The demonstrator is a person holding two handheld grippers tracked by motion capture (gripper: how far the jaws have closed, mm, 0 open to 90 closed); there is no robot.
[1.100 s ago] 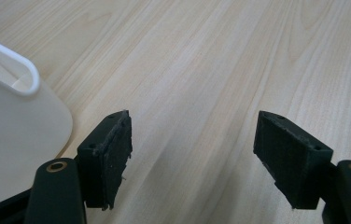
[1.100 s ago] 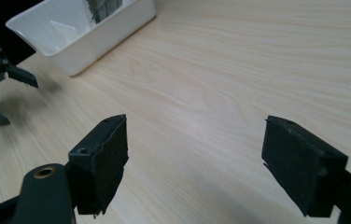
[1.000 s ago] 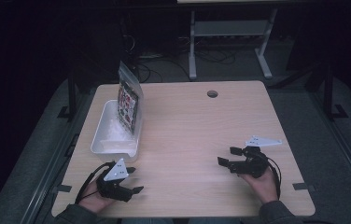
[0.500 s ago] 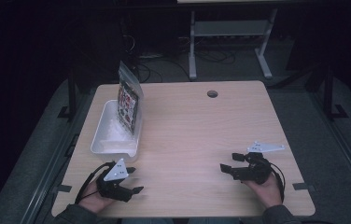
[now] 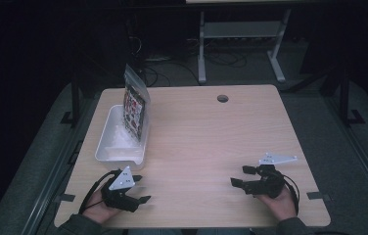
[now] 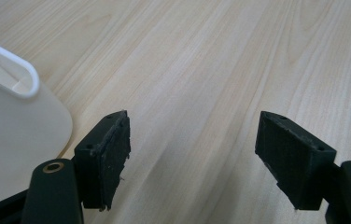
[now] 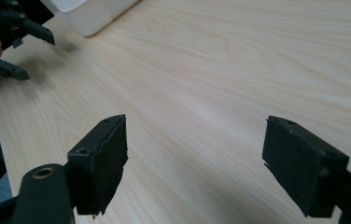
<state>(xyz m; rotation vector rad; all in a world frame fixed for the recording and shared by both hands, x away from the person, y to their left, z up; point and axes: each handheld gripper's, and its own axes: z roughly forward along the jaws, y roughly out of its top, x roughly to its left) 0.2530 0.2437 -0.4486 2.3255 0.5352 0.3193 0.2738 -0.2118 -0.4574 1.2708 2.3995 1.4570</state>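
On the wooden table (image 5: 211,142), the left gripper (image 5: 139,189) sits at about 7 o'clock near the front edge, held in the person's left hand (image 5: 96,208), its jaws spread wide with nothing between them; in the left gripper view only bare wood lies in the gap. The right gripper (image 5: 241,176) rests at about 5 o'clock, well apart from the left one, cupped in the right hand (image 5: 277,203), with its jaws also wide apart and empty, pointing toward 9 o'clock across the table. The white tub (image 5: 118,142) stands at about 9 o'clock along the left edge, just beyond the left gripper, its near corner close to the jaws but not touching them; in the left gripper view the tub's rounded corner (image 6: 15,126) shows at the left, just beside the left jaw. A printed pouch (image 5: 135,105) stands upright in the far end of the tub, leaning against its right wall, its top rising above the rim. In the right gripper view the tub (image 7: 94,11) shows at 11 o'clock, with the left gripper (image 7: 17,49) in the top left corner, its jaws apart. A round hole (image 5: 222,98) sits in the tabletop at 12 o'clock.
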